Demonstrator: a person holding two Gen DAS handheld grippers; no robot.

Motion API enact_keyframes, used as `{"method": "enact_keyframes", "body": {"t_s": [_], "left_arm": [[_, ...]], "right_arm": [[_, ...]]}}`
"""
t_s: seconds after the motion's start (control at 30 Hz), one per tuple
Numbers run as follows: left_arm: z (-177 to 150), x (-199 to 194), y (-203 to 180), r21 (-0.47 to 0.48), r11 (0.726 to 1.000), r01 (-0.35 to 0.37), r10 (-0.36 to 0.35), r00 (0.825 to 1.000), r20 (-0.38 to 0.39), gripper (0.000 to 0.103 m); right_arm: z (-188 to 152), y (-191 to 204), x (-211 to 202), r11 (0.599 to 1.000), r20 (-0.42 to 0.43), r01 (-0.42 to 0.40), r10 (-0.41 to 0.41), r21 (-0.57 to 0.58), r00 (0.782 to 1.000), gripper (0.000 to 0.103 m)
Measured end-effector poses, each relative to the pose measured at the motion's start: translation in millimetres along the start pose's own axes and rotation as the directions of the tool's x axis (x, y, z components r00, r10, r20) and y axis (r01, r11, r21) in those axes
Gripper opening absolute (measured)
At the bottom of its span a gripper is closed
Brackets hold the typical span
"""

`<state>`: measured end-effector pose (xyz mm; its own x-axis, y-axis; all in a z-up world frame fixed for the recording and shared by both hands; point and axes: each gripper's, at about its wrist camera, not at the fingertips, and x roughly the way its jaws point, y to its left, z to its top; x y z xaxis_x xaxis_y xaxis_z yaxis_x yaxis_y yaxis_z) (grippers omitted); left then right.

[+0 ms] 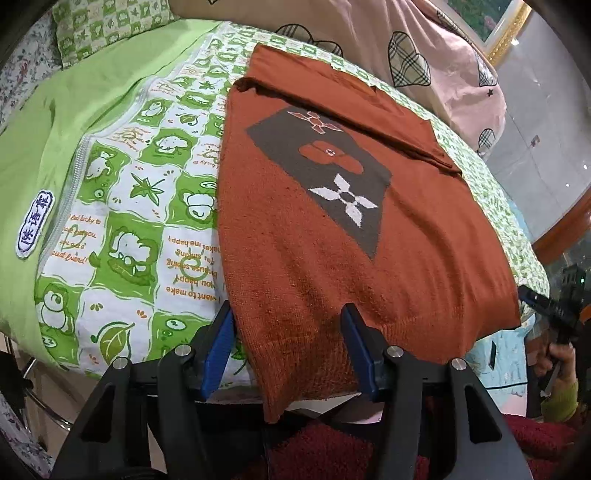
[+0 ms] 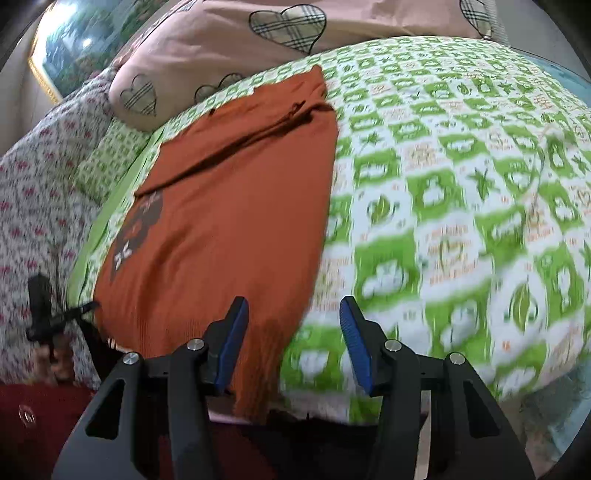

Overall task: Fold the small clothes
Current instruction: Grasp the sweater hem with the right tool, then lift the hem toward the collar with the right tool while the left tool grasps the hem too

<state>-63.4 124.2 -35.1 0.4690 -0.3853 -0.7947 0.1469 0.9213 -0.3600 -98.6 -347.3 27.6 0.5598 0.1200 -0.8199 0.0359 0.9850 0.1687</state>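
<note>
A rust-orange knit sweater (image 1: 288, 236) with a dark brown flower panel (image 1: 332, 177) lies flat on the green patterned quilt (image 1: 140, 206), a sleeve folded across its far part. My left gripper (image 1: 288, 314) is open at the sweater's near-left hem corner, which hangs over the quilt's edge between the blue pads. In the right wrist view the sweater (image 2: 229, 229) lies to the left. My right gripper (image 2: 293, 306) is open, straddling the sweater's near right hem corner. The right gripper also shows in the left wrist view (image 1: 546, 302).
A pink pillow with plaid hearts (image 1: 424, 55) lies behind the sweater. A green patterned pillow (image 1: 107, 26) sits at the far left. Floral bedding (image 2: 33, 206) lies left of the quilt. A gold-framed picture (image 2: 66, 40) hangs beyond. Dark red cloth (image 1: 325, 450) is below the grippers.
</note>
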Motion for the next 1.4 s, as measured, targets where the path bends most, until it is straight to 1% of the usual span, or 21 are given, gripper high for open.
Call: {"method": "enact_keyframes", "body": {"t_s": [0.13,0.3,0.33,0.37,0.4,0.43,0.47,0.57,0.67,0.7,0.73,0.8,0.83,0.87,0.9,1.0,1.03,1.07,1.2,1.27,1.4], "left_arm": [[0.9,1.1,-3.8,0.034,0.999,0.0,0.0,1.0,-0.016,0.056],[4.5,5.2,-4.3,0.041,0.999,0.021,-0.02,0.999,-0.027,0.063],[4.9,5.4,-4.4,0.043,0.999,0.022,-0.021,1.0,-0.023,0.062],[4.7,5.6,-4.8,0.047,0.999,0.017,-0.017,1.0,-0.017,0.057],[4.5,5.3,-5.3,0.055,0.999,0.002,-0.001,1.0,-0.01,0.05],[4.5,4.2,-4.3,0.063,0.998,-0.016,0.016,1.0,-0.006,0.03],[4.8,2.7,-1.2,0.061,0.998,-0.026,0.026,1.0,-0.007,0.016],[4.2,-3.8,18.6,-0.032,0.999,0.041,-0.042,0.999,-0.021,0.015],[0.5,-2.4,32.9,-0.106,0.991,0.083,-0.088,0.995,-0.042,0.016],[0.1,-2.3,33.8,-0.113,0.99,0.09,-0.095,0.995,-0.043,0.016],[-0.1,-1.8,33.8,-0.116,0.989,0.093,-0.098,0.994,-0.046,0.017],[-0.1,-0.4,30.0,-0.104,0.99,0.096,-0.103,0.992,-0.066,0.023],[-0.9,0.9,27.5,-0.096,0.99,0.105,-0.113,0.99,-0.079,0.029],[-2.1,2.2,23.9,-0.085,0.99,0.11,-0.117,0.989,-0.09,0.032],[-3.5,3.5,20.2,-0.067,0.992,0.106,-0.112,0.989,-0.096,0.032],[-5.0,4.8,16.1,-0.026,0.995,0.094,-0.096,0.991,-0.091,0.024],[-5.3,4.4,15.9,-0.018,0.996,0.092,-0.094,0.992,-0.087,0.011],[-5.6,3.9,16.5,-0.017,0.995,0.102,-0.103,0.991,-0.087,0.008],[-5.2,-6.2,10.9,0.017,0.993,0.12,-0.119,0.992,-0.051,0.005],[-1.3,-15.0,5.9,0.024,0.988,0.149,-0.149,0.989,-0.012,0.005],[13.7,-31.6,-3.1,0.02,0.978,0.207,-0.208,0.975,0.083,0.004]], "right_arm": [[-15.2,4.5,-3.9,0.999,-0.006,-0.021,0.021,-0.025,1.0,0.053],[-19.3,16.2,7.4,0.997,-0.011,-0.062,0.062,-0.039,0.998,0.052],[-18.1,18.2,10.4,0.996,-0.011,-0.075,0.074,-0.039,0.997,0.049],[-17.1,19.9,12.5,0.996,-0.01,-0.076,0.076,-0.04,0.997,0.031],[-15.0,20.0,14.9,0.997,-0.014,-0.072,0.071,-0.041,0.997,0.019],[-13.2,18.5,17.3,0.997,-0.027,-0.07,0.069,-0.035,0.997,0.007],[-12.5,15.7,16.9,0.997,-0.034,-0.075,0.074,-0.022,0.997,0.007],[-14.0,8.4,3.9,0.996,-0.011,-0.092,0.092,-0.011,0.996,0.007],[-16.3,-0.9,-1.3,0.994,-0.006,-0.106,0.106,0.014,0.994,0.007],[-17.0,-3.7,1.4,0.992,-0.011,-0.12,0.12,0.03,0.993,0.007],[-18.0,-4.1,4.2,0.991,-0.019,-0.13,0.131,0.042,0.991,0.009],[-19.0,-3.1,12.4,0.988,-0.049,-0.143,0.146,0.06,0.988,0.009],[-18.6,-1.0,14.7,0.988,-0.05,-0.146,0.148,0.056,0.988,0.009],[-17.5,0.2,15.4,0.987,-0.051,-0.153,0.156,0.053,0.986,0.01],[-17.4,2.0,16.1,0.986,-0.054,-0.157,0.16,0.05,0.986,0.01],[-17.9,2.3,17.3,0.985,-0.053,-0.169,0.171,0.044,0.984,0.01],[-18.2,1.9,17.4,0.984,-0.048,-0.173,0.175,0.043,0.983,0.009],[-18.3,1.4,17.1,0.983,-0.045,-0.177,0.179,0.043,0.983,0.008],[-18.1,5.3,10.8,0.982,-0.024,-0.189,0.19,0.028,0.982,0.007],[-14.9,6.4,7.5,0.977,-0.006,-0.212,0.212,0.022,0.977,0.007],[-1.6,10.8,-3.2,0.957,0.067,-0.29,0.288,0.023,0.955,0.007]]}}
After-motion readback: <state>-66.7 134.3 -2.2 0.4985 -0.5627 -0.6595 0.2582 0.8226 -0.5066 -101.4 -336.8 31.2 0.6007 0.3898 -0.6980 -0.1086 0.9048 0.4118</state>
